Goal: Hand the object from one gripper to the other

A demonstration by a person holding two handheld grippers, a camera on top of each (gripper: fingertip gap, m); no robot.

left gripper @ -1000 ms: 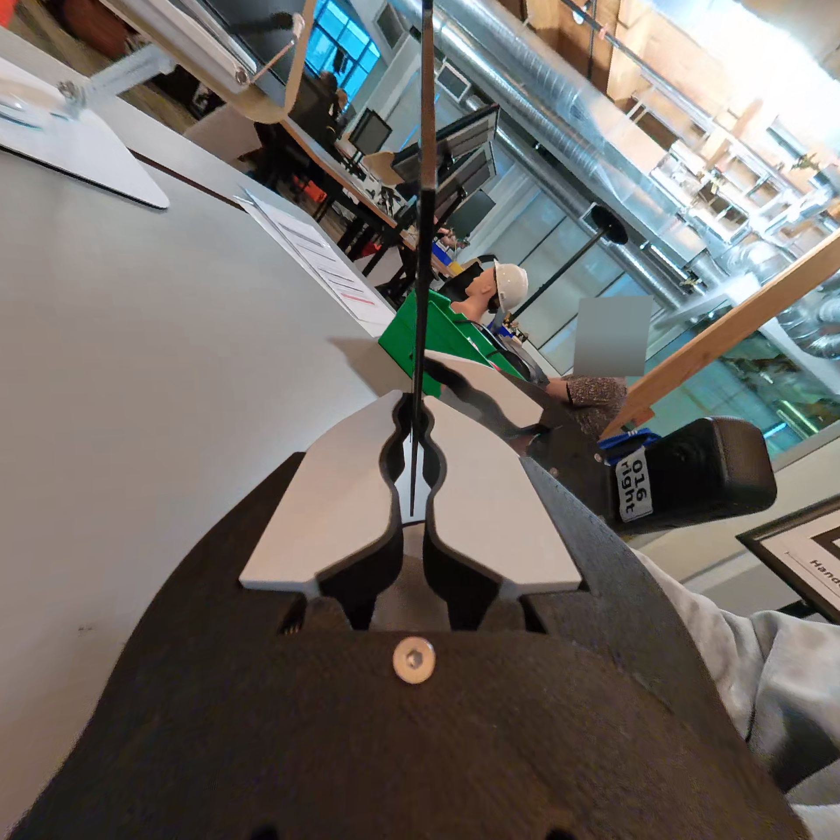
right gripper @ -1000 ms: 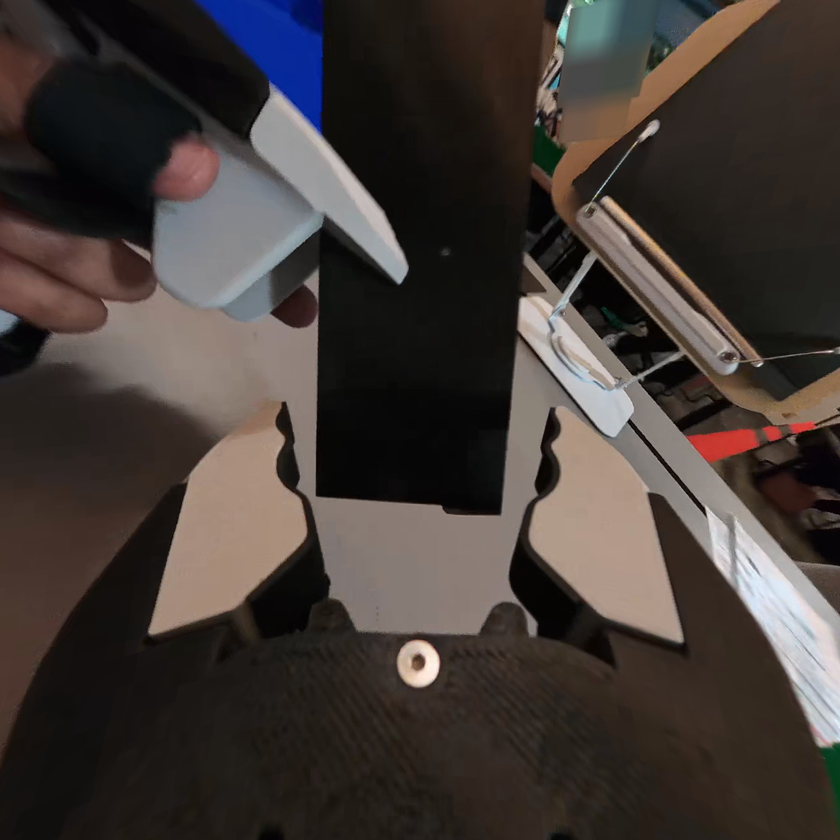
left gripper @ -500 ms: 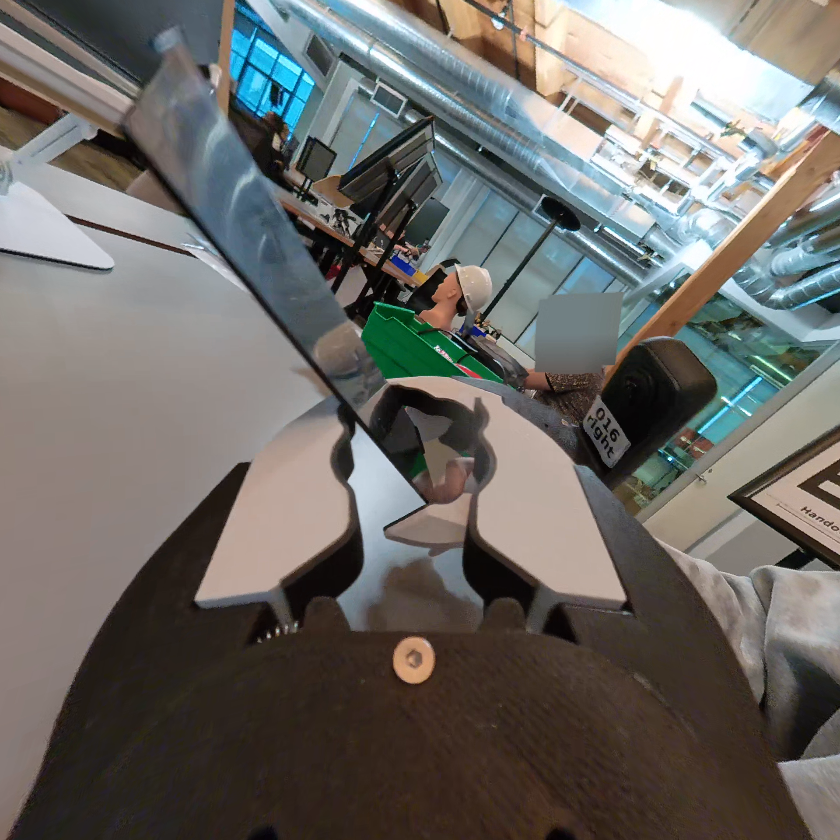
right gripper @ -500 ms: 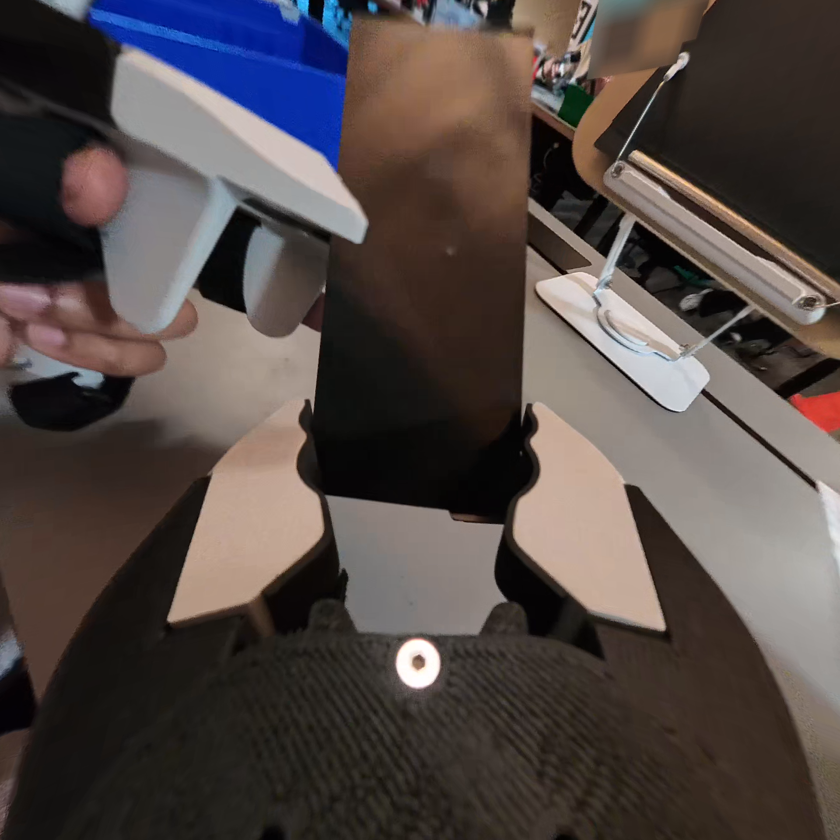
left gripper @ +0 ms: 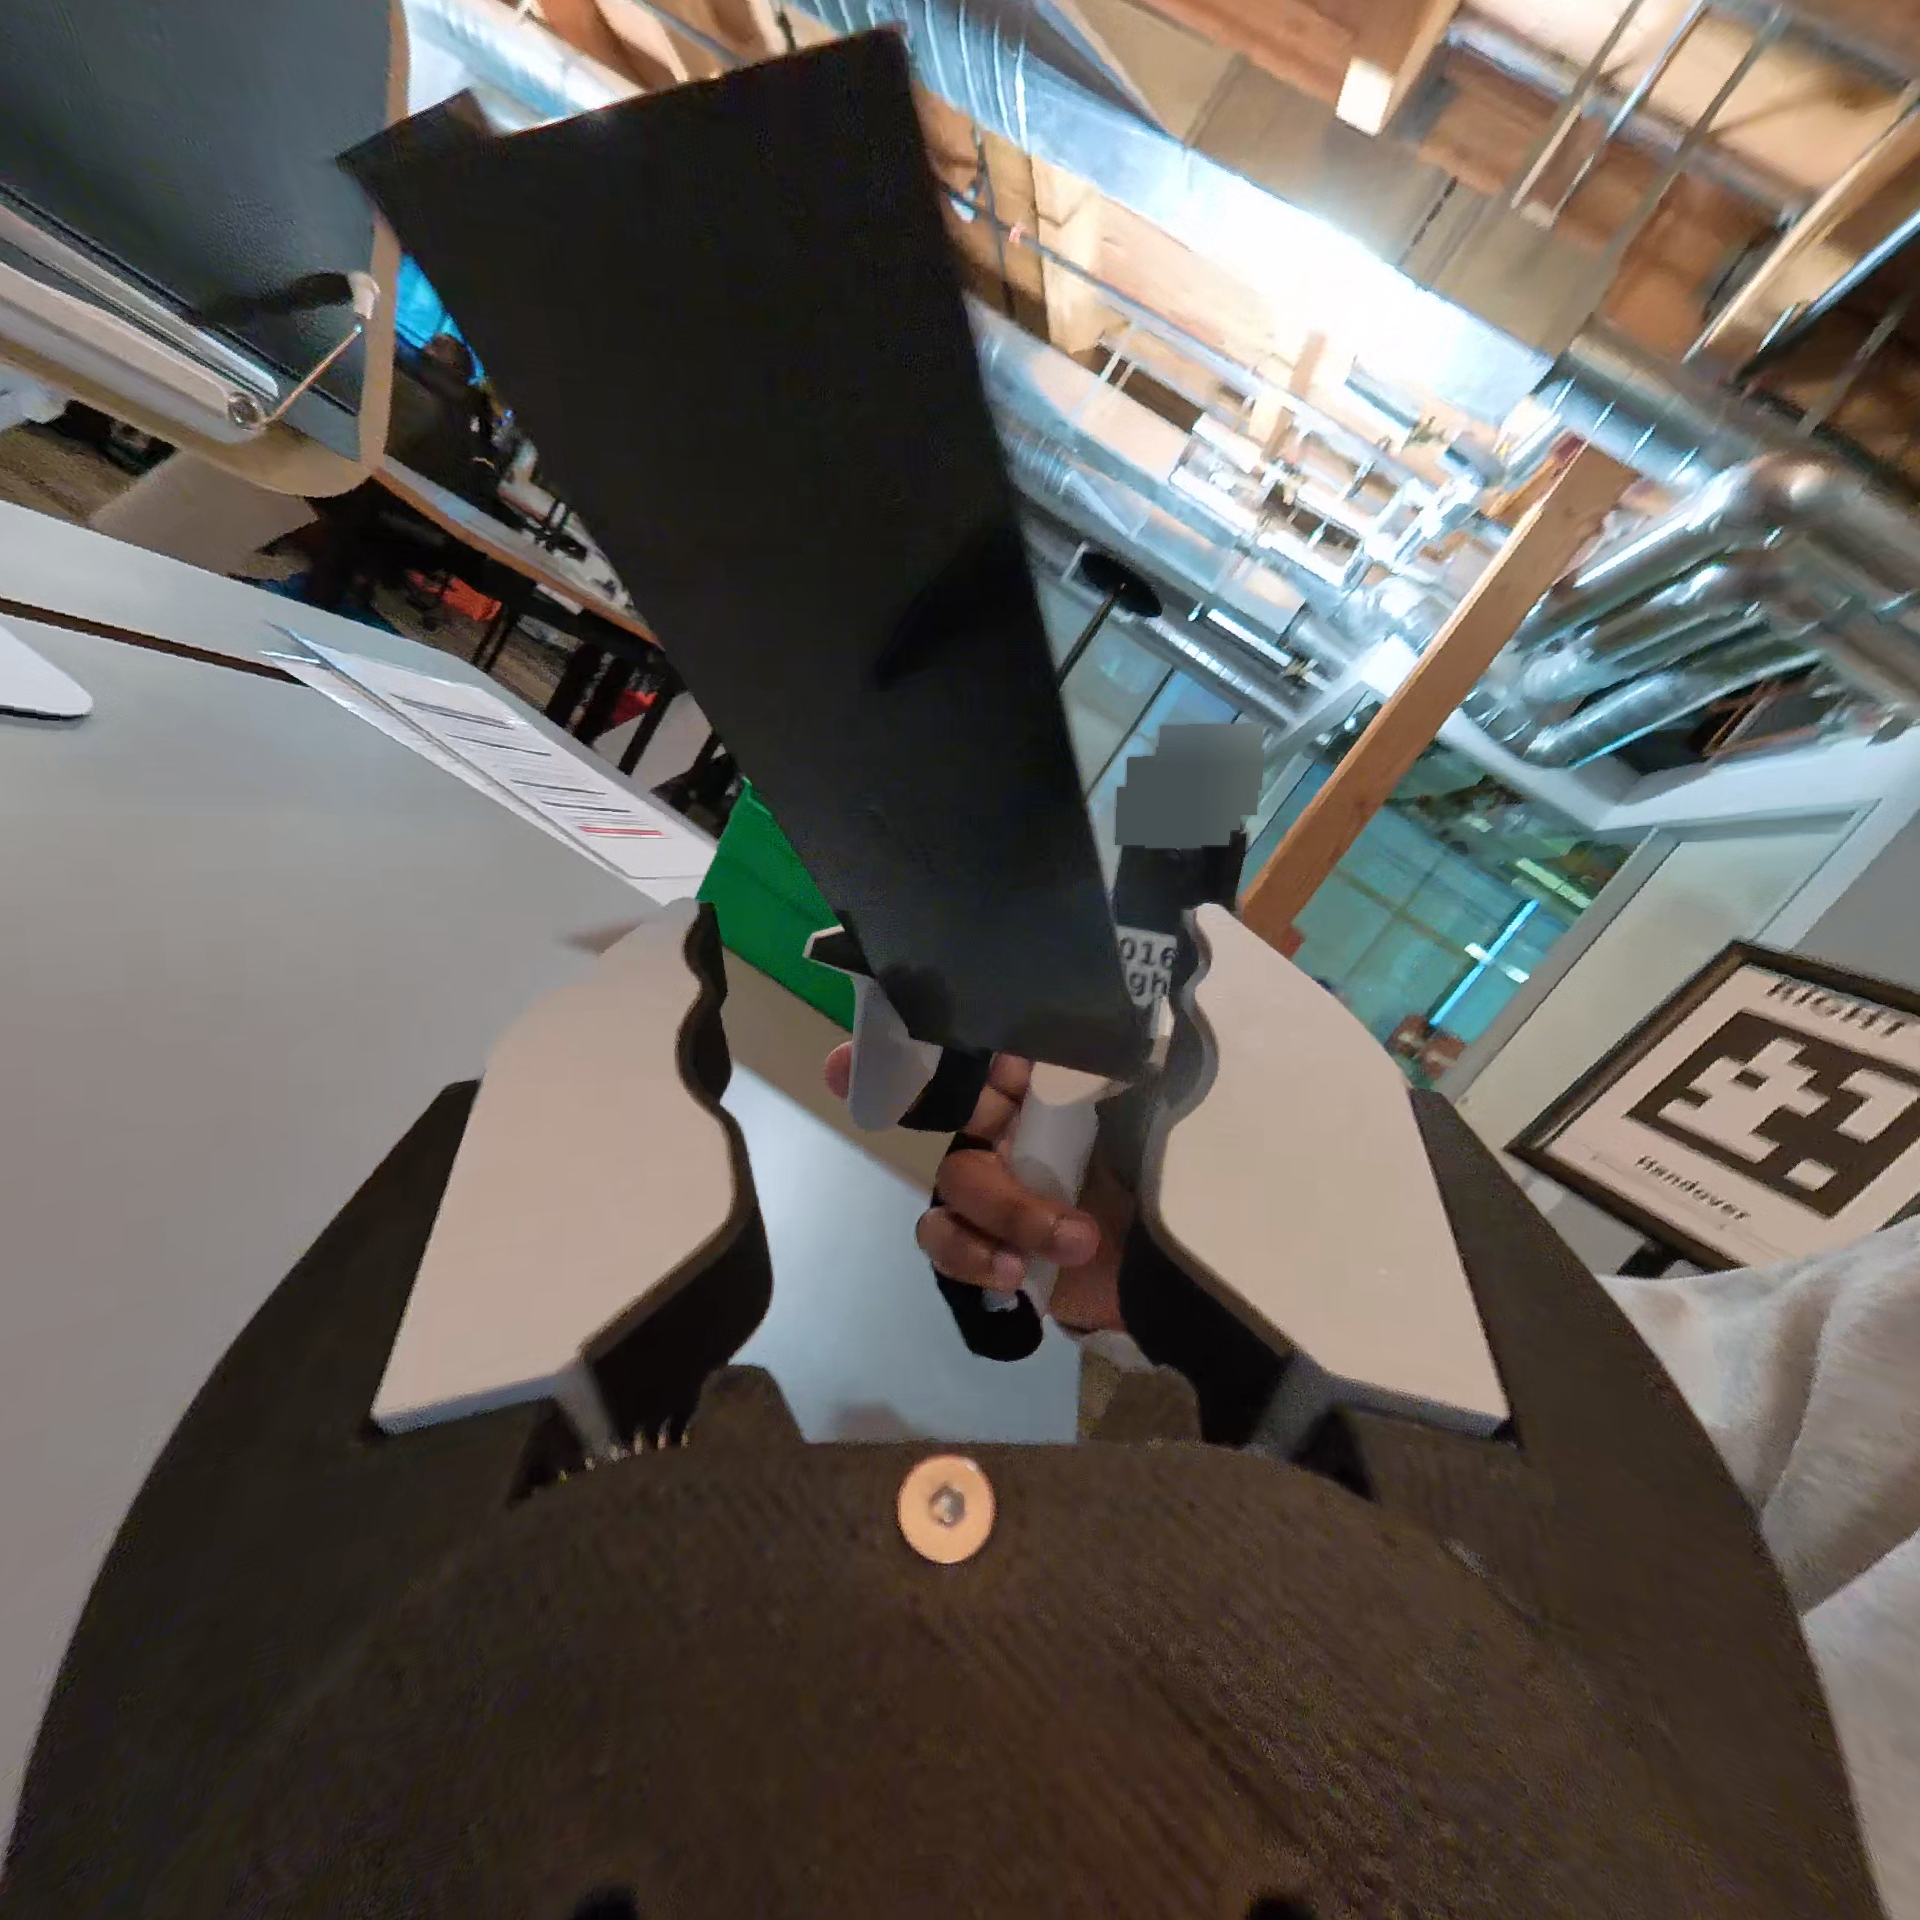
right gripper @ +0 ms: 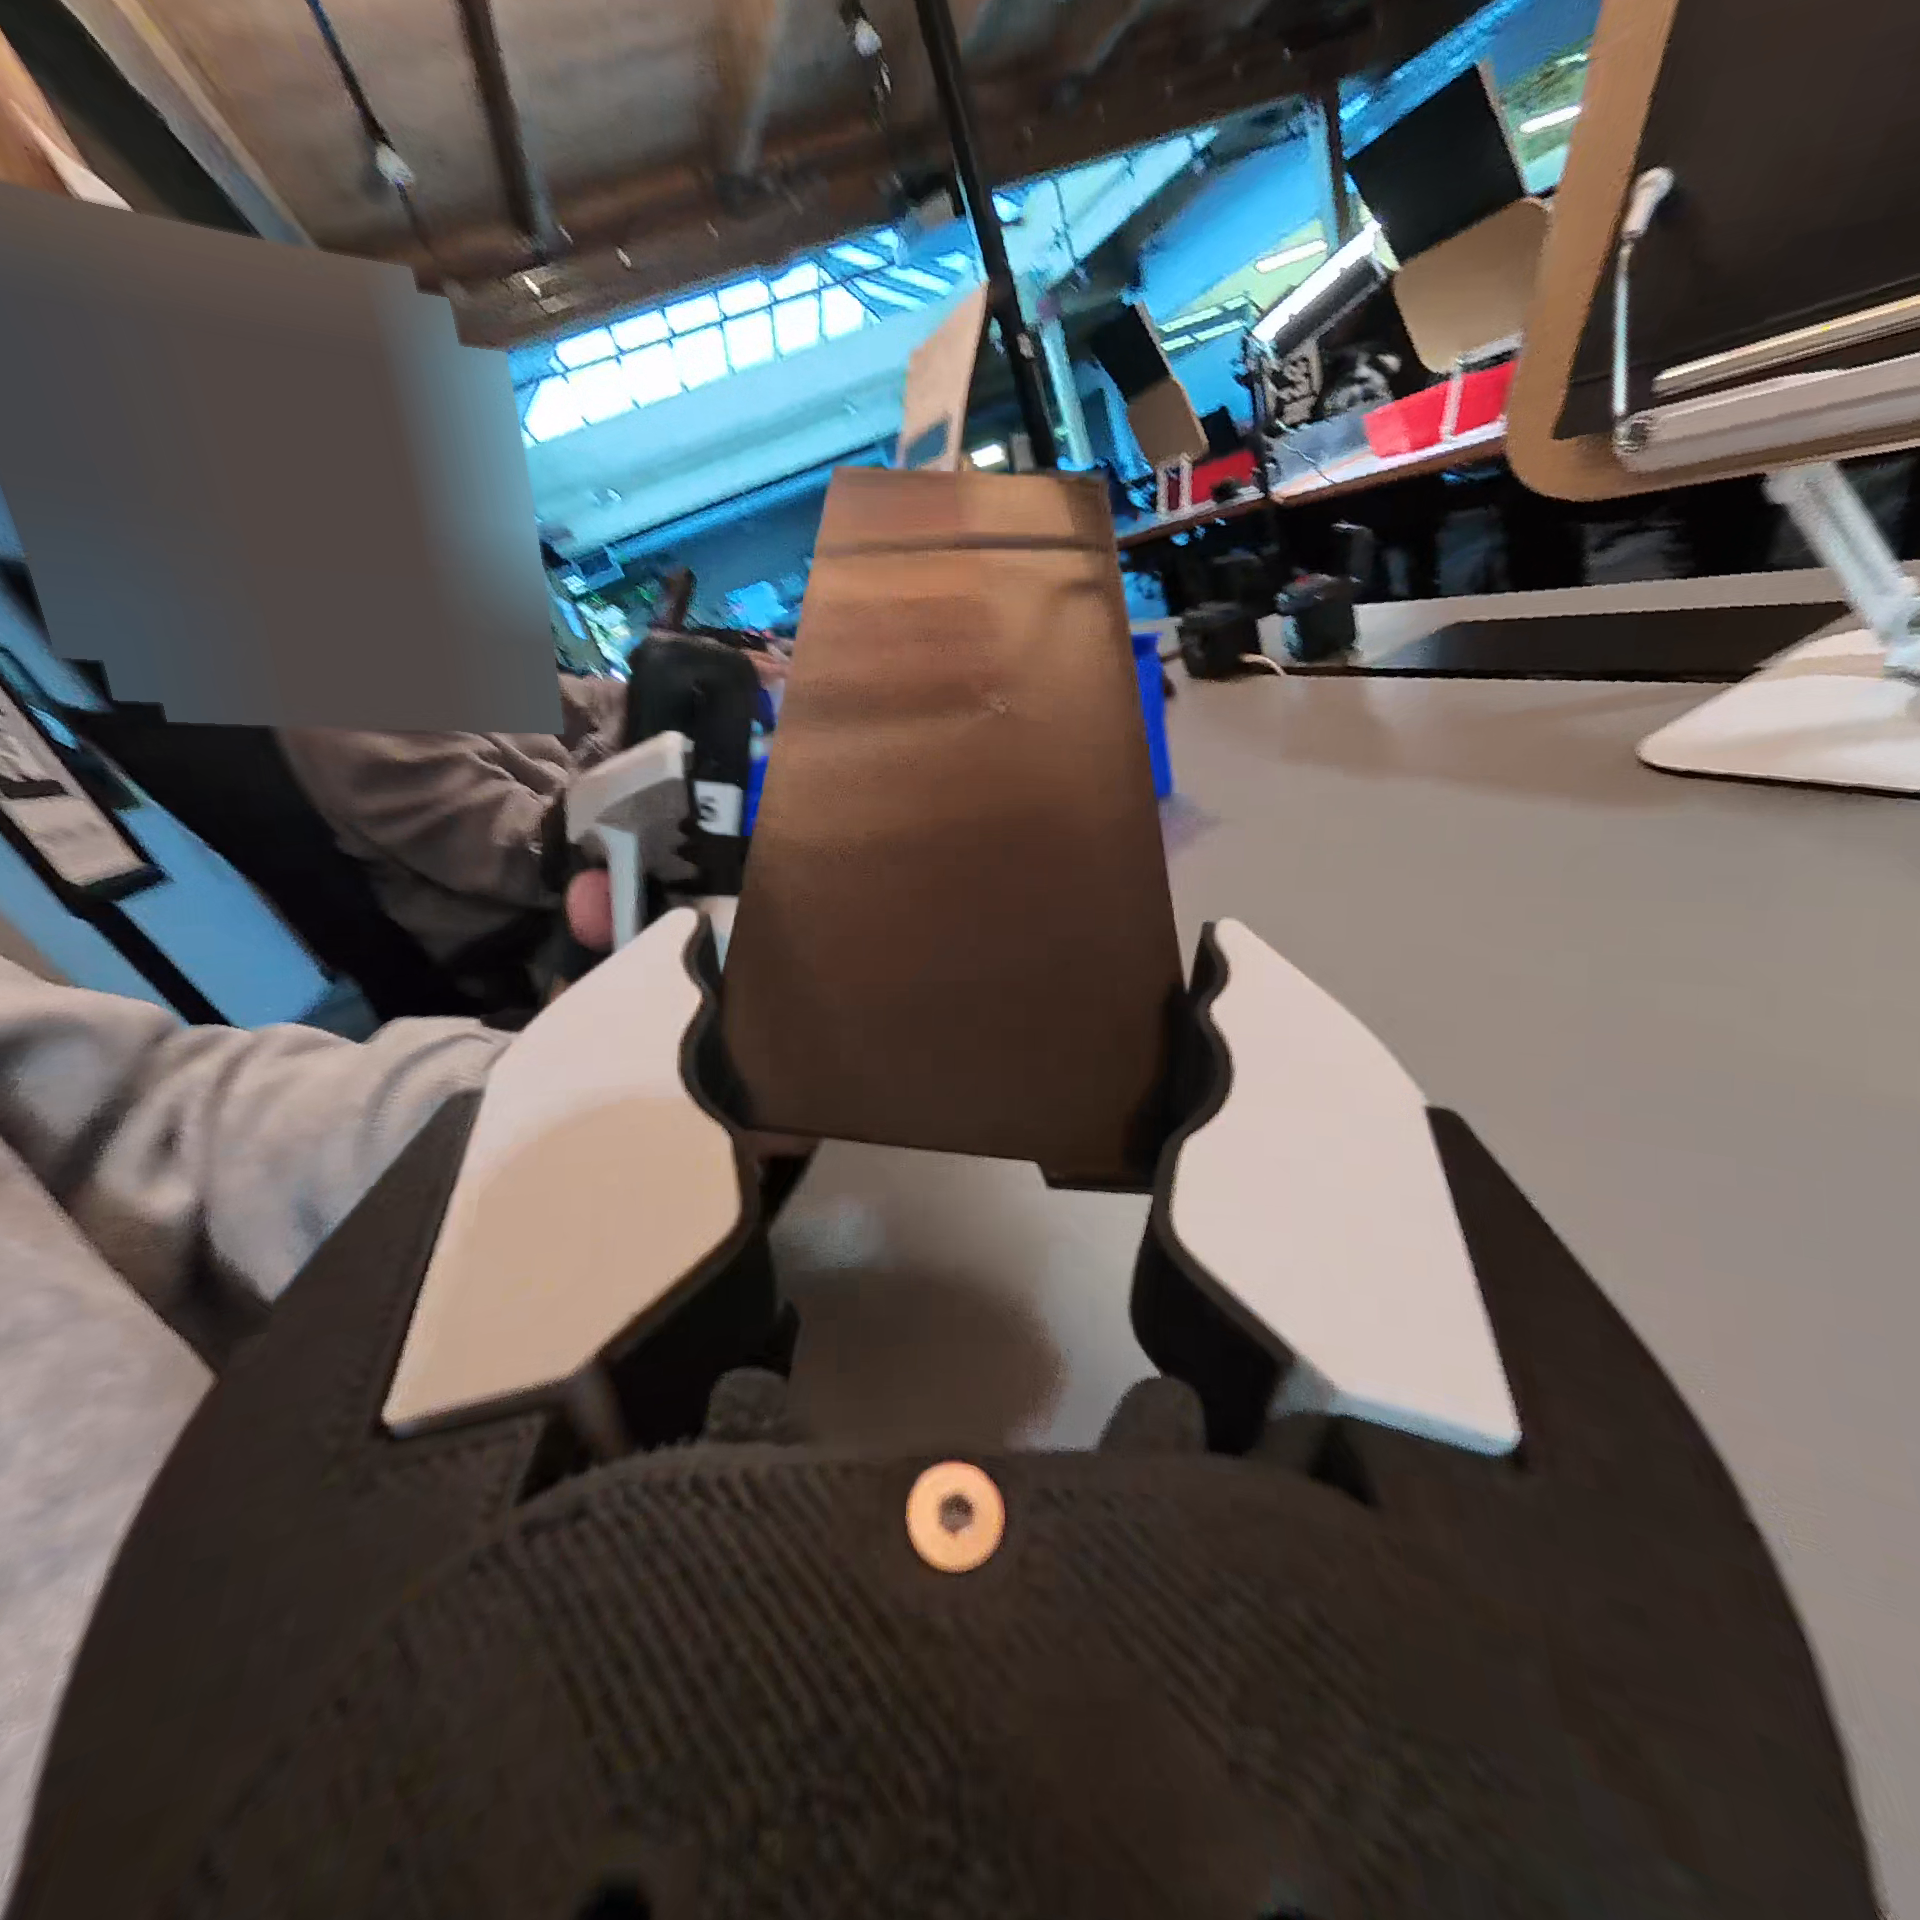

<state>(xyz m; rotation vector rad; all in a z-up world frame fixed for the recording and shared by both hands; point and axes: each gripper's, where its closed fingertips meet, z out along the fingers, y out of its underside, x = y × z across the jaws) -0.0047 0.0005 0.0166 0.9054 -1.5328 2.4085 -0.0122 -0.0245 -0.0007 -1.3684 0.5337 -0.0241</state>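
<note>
The object is a thin flat black plate (right gripper: 956,831). My right gripper (right gripper: 951,997) is shut on its near end, one finger on each side edge, and the plate sticks out forward over the grey table (right gripper: 1558,987). In the left wrist view the plate (left gripper: 748,520) rises tilted in front of my left gripper (left gripper: 945,997), which is open and empty. The right gripper (left gripper: 977,1081) and the hand (left gripper: 997,1226) holding it show beyond the left fingers, under the plate's lower end. In the right wrist view the left gripper (right gripper: 665,800) is farther off, left of the plate and apart from it.
A monitor on a white stand (right gripper: 1808,727) is at the table's right; it also shows in the left wrist view (left gripper: 156,208). A paper sheet (left gripper: 520,769) lies near the table's far edge, a green bin (left gripper: 769,935) beyond it. A framed marker sign (left gripper: 1745,1101) stands at the right. The left gripper's tips are roughly 5 centimetres from the right gripper's.
My left gripper has opened and let go of the plate. My right gripper has shut on the plate's edges. The two grippers have drawn apart.
</note>
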